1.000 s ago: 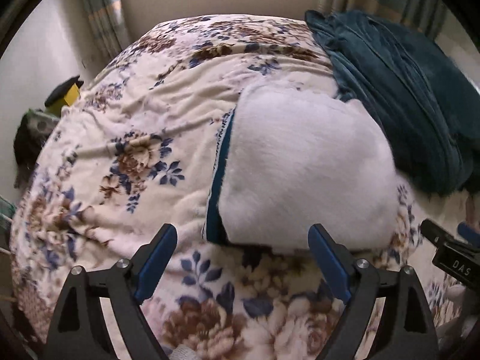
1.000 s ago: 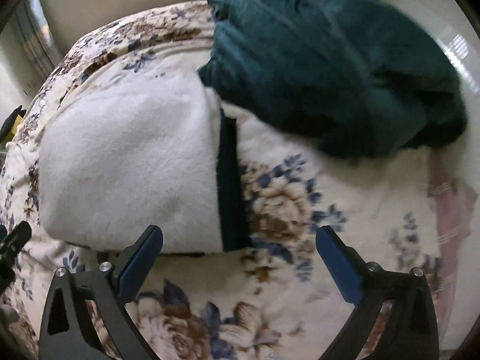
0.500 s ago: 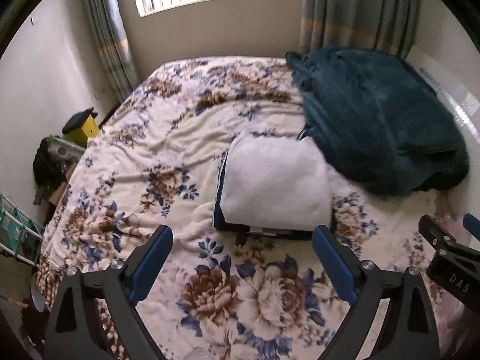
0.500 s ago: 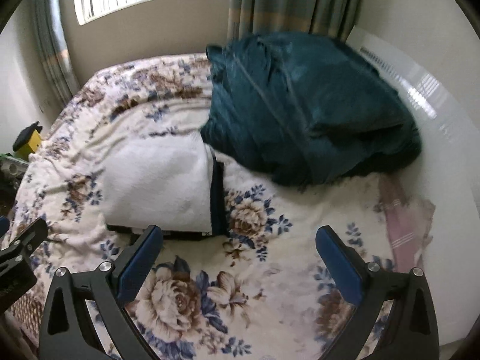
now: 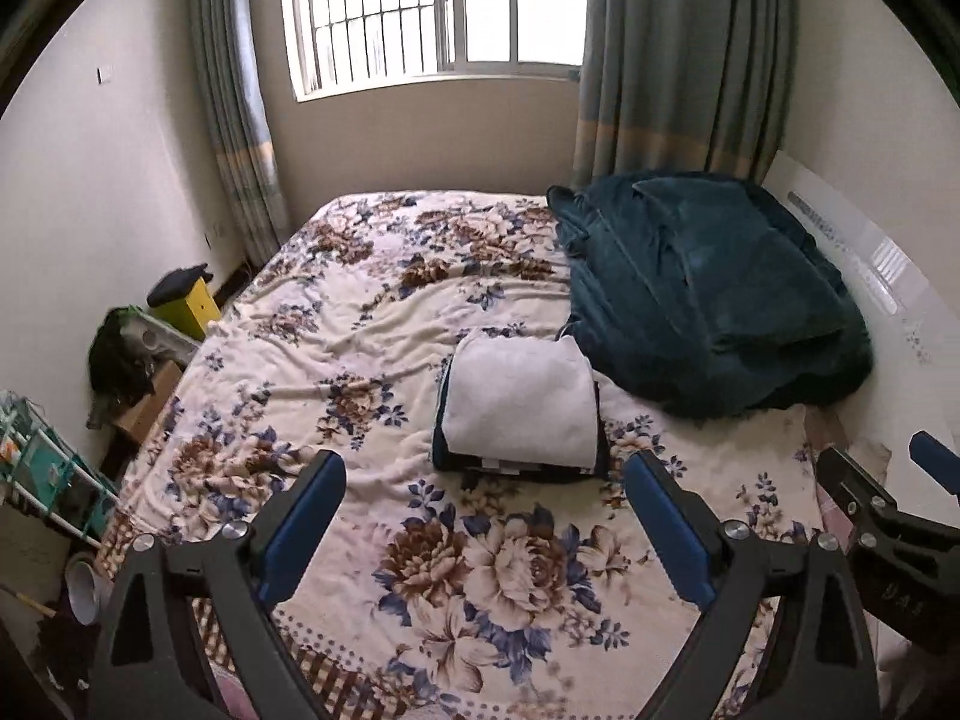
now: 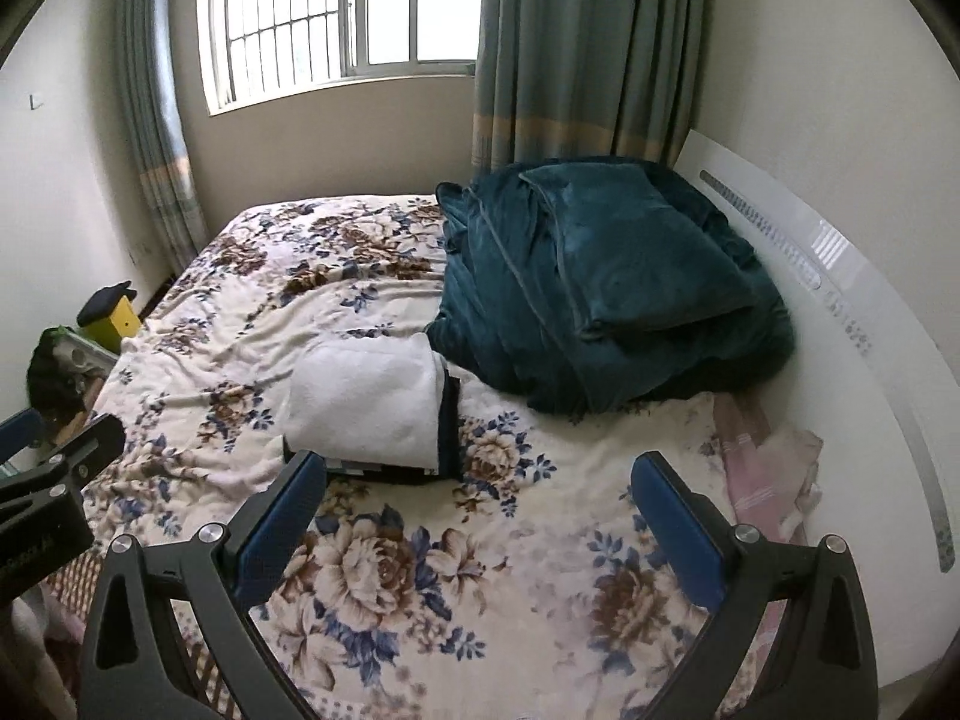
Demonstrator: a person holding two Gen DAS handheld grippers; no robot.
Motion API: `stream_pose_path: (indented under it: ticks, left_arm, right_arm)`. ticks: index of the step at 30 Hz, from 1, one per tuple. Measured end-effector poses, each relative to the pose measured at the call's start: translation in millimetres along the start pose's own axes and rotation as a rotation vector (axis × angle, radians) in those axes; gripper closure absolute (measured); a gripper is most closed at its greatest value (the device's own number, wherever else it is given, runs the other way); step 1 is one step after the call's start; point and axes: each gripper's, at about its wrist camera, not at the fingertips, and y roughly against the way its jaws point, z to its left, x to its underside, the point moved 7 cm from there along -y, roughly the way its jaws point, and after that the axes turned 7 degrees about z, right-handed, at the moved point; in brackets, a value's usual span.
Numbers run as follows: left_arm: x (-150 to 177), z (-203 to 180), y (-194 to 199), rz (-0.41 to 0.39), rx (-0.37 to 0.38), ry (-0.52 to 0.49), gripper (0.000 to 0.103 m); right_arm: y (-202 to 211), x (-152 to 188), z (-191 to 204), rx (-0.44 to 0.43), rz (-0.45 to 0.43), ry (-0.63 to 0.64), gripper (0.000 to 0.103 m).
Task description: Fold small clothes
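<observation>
A folded garment (image 5: 521, 402), white fleece outside with a dark navy layer under it, lies flat in the middle of the floral bed cover (image 5: 360, 360); it also shows in the right wrist view (image 6: 369, 411). My left gripper (image 5: 483, 516) is open and empty, held well back and above the near part of the bed. My right gripper (image 6: 477, 513) is open and empty too, equally far back. Part of the right gripper shows at the right edge of the left wrist view (image 5: 888, 516).
A big dark teal blanket (image 5: 696, 294) is heaped at the far right of the bed against a white panel (image 6: 840, 300). A pink cloth (image 6: 768, 468) lies at the right bed edge. A yellow box (image 5: 186, 300), a dark bag and a rack stand left of the bed.
Both grippers have pulled back and up, away from the folded garment. It now looks small and far, and the window and curtains have come into view. The garment has not moved.
</observation>
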Motion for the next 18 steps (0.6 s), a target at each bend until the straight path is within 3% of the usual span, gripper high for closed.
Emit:
stream_pose_path:
  ticks: [8,11,13,18]
  left_arm:
    - [9,-3,47,-0.034,0.006,-0.014,0.008]
    - [14,-2,52,-0.005,0.005,-0.002,0.007]
    - [16,-1,55,0.005,0.007,0.005,0.000]
    - [15,1,58,0.013,-0.040,0.005,0.000]
  right_arm:
    - [68,7,-11,-0.027,-0.045,-0.009,0.000]
    - [78,9,-11,-0.027,-0.048,-0.003,0.000]
    - [81,8,-11,-0.032,-0.046,-0.002,0.000]
    - [86,3,-9,-0.050,-0.028,0.020,0.000]
